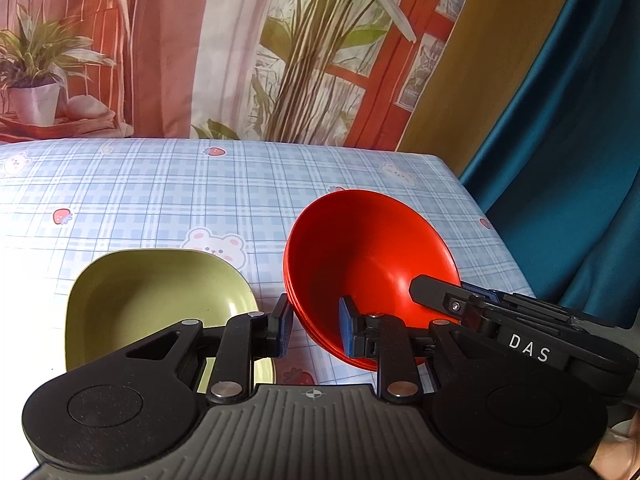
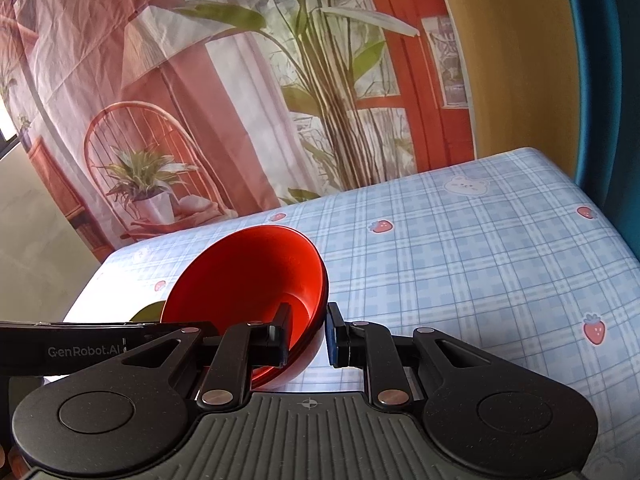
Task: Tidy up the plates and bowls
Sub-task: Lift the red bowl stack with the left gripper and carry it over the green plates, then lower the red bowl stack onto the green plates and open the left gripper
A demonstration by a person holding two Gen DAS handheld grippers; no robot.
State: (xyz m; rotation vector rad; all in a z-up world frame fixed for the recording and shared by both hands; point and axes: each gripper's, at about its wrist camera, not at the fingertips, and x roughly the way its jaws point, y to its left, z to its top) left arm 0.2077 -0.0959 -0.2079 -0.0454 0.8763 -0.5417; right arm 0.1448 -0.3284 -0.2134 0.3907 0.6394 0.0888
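Note:
A stack of red bowls sits tilted on the checked tablecloth; it also shows in the right wrist view. My left gripper straddles the stack's near left rim, one finger inside and one outside, with a visible gap. My right gripper straddles the right rim the same way, and its finger reaches into the bowl. A green square plate lies flat left of the bowls, partly under my left gripper; only a sliver shows in the right wrist view.
The table has a light blue checked cloth with bears and strawberries. A printed backdrop hangs behind its far edge. A teal curtain hangs past the right edge. The cloth stretches right of the bowls.

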